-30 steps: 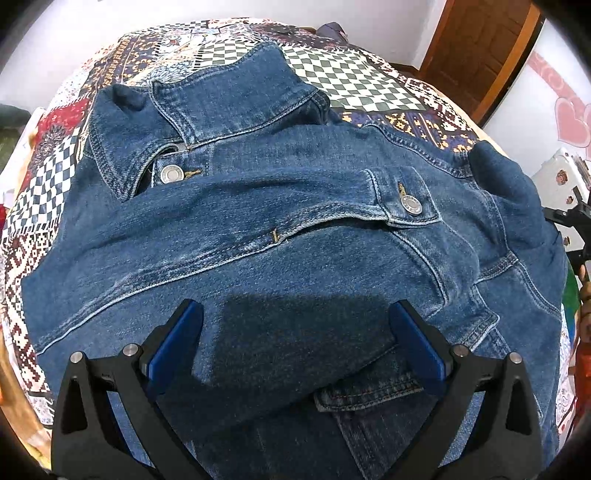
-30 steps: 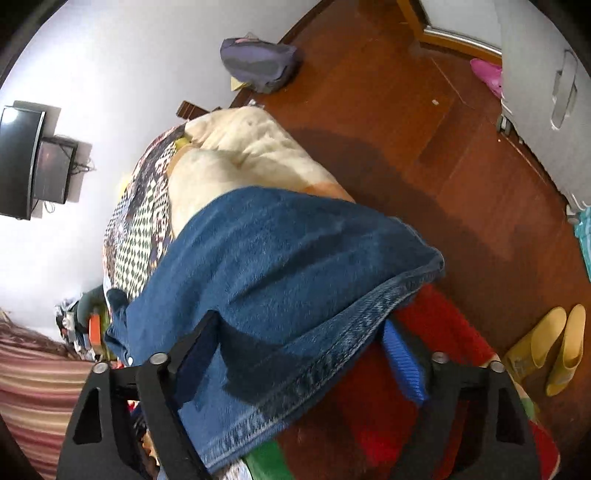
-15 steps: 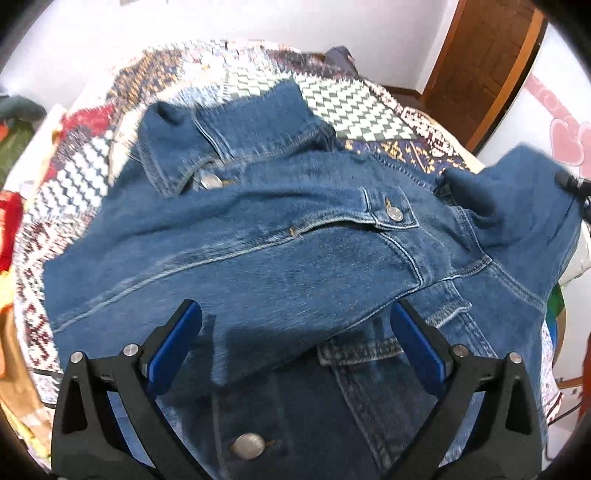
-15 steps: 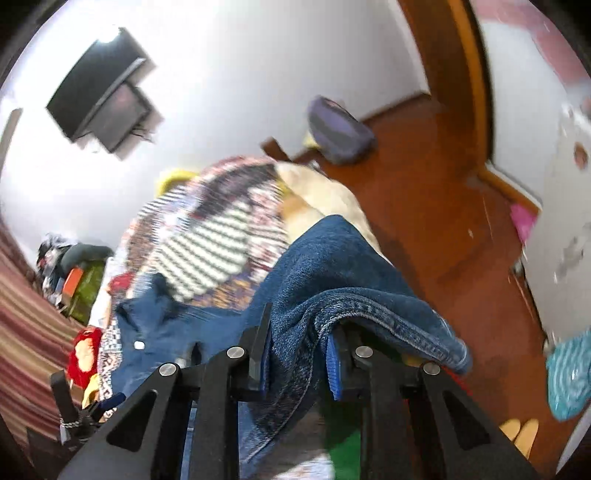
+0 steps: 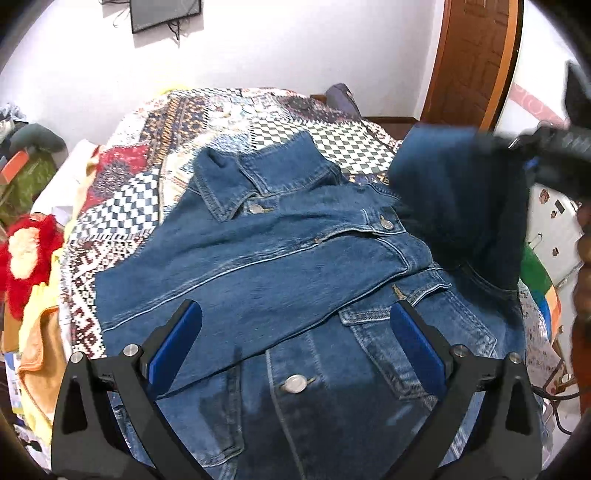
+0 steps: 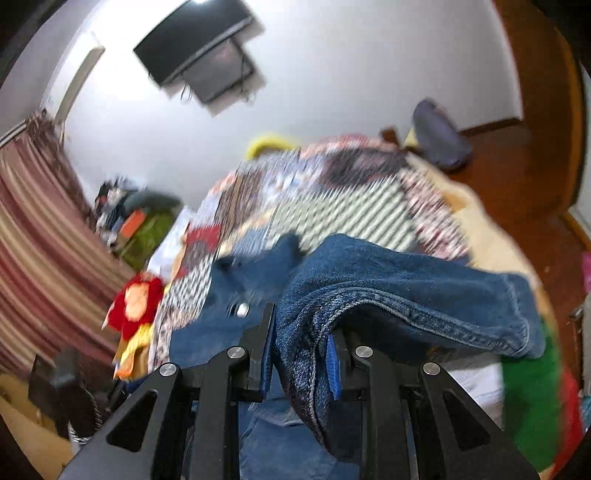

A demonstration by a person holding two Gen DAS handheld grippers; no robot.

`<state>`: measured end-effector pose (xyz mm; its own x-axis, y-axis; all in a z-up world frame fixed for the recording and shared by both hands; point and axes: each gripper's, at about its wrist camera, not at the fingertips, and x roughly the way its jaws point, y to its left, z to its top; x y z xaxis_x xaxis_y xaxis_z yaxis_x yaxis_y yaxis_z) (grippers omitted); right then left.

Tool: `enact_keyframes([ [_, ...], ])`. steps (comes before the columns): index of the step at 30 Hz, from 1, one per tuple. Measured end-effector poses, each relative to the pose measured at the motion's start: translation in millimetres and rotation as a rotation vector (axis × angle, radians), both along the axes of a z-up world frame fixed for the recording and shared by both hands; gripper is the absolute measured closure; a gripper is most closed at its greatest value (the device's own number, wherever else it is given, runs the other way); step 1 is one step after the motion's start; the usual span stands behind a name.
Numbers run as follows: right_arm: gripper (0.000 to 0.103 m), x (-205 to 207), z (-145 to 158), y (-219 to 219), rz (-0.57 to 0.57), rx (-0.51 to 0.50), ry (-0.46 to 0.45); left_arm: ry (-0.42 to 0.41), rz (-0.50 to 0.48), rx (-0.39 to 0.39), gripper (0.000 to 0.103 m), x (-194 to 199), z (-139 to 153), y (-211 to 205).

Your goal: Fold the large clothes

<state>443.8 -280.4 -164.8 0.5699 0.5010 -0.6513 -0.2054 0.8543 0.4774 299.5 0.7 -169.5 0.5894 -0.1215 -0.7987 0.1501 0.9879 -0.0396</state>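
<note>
A blue denim jacket (image 5: 280,266) lies front up on a patchwork bedspread (image 5: 207,122), collar toward the far wall, one sleeve folded across its chest. My left gripper (image 5: 295,343) is open and empty, hovering above the jacket's lower front. My right gripper (image 6: 301,354) is shut on the jacket's other sleeve (image 6: 406,291) and holds it lifted above the bed. In the left wrist view the lifted sleeve (image 5: 461,206) hangs at the right with the right gripper (image 5: 554,155) blurred above it.
A red and yellow plush toy (image 5: 26,254) and yellow cloth lie at the bed's left edge. A green cloth (image 6: 528,406) lies at the right edge. A wooden door (image 5: 472,59) stands at the back right, a television (image 5: 166,13) on the wall.
My right gripper has closed on the sleeve and lifted it up and inward over the jacket. My left gripper has pulled back and up, so more of the jacket and bed shows.
</note>
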Motion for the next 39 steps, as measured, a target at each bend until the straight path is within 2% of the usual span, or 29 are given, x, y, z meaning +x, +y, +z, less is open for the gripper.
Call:
enact_keyframes([
  [4,0.082,4,-41,32,0.068,-0.017,0.129,-0.003,0.02,-0.013,0.0,-8,3,12],
  [10,0.082,-12,-81,49,0.121,-0.112,0.241,0.01,0.044,-0.017,0.0,-14,1,20],
  [15,0.081,-16,-107,41,0.166,-0.072,0.417,0.011,0.033,-0.014,0.0,-13,5,12],
  [29,0.081,-53,-85,-14,0.183,0.043,0.407,-0.017,-0.106,0.011,0.0,5,33,-50],
  [35,0.081,-64,-64,-62,0.068,-0.045,0.326,0.012,-0.219,-0.009,0.0,30,41,-94],
  [39,0.081,-65,-50,-106,-0.059,-0.074,0.282,0.078,-0.311,-0.027,0.0,56,37,-137],
])
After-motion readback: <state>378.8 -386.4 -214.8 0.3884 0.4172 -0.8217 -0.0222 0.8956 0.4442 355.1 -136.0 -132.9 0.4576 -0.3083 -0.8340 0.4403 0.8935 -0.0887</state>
